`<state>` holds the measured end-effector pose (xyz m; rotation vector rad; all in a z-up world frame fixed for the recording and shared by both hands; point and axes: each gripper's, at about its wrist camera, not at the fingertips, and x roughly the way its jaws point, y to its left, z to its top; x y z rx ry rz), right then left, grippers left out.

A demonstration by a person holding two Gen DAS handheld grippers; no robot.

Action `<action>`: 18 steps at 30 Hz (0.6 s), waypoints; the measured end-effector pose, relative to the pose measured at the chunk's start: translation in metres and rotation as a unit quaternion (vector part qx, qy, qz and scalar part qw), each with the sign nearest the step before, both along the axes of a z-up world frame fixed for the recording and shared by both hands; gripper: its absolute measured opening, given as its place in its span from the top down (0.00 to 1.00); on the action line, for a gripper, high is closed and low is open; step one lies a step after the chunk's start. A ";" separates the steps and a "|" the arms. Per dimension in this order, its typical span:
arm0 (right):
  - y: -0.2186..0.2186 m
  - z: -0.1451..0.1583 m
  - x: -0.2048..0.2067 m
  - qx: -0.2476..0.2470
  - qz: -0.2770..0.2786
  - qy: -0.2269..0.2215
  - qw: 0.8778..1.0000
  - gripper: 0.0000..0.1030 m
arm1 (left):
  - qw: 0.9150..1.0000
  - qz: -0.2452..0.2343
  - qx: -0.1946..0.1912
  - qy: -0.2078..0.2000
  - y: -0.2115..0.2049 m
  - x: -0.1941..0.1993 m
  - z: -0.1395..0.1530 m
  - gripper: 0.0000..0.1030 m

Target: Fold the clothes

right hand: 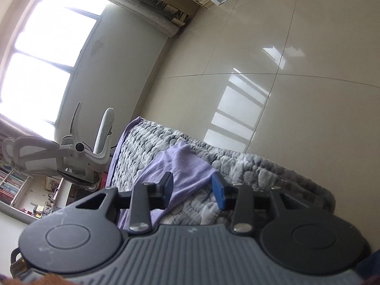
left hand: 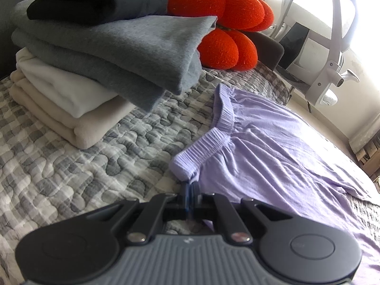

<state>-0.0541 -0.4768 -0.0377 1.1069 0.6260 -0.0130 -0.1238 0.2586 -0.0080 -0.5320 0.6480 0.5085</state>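
A lavender garment (left hand: 273, 147) with an elastic waistband (left hand: 206, 140) lies spread on the grey quilted bed (left hand: 83, 166). My left gripper (left hand: 190, 182) is shut on the near corner of that waistband, and the cloth bunches at the tips. In the right wrist view the other end of the lavender garment (right hand: 180, 163) lies near the bed's edge. My right gripper (right hand: 192, 181) hovers over it, open. The blue pads (right hand: 218, 187) stand apart on either side of the cloth without pressing it.
A stack of folded clothes (left hand: 95, 54) in black, grey, white and cream sits at the left on the bed. Orange cushions (left hand: 223, 23) lie behind it. A white office chair (right hand: 59, 152) stands past the bed. Tiled floor (right hand: 285, 71) lies beyond the bed's edge.
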 end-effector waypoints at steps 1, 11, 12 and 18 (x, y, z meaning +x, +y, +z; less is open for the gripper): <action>-0.001 -0.002 0.000 0.001 -0.005 0.006 1.000 0.71 | 1.000 0.000 0.000 0.000 0.000 0.000 0.000 0.98; -0.009 -0.013 0.001 0.051 -0.051 0.048 0.996 0.86 | 1.000 -0.001 0.008 0.002 -0.001 0.000 0.001 0.98; -0.009 -0.014 0.002 0.055 -0.056 0.050 0.996 0.85 | 1.000 0.000 0.011 0.003 -0.002 0.000 0.001 0.98; -0.006 -0.013 0.002 0.051 -0.060 0.044 0.996 0.84 | 1.000 0.005 0.015 0.003 -0.003 0.001 0.001 0.98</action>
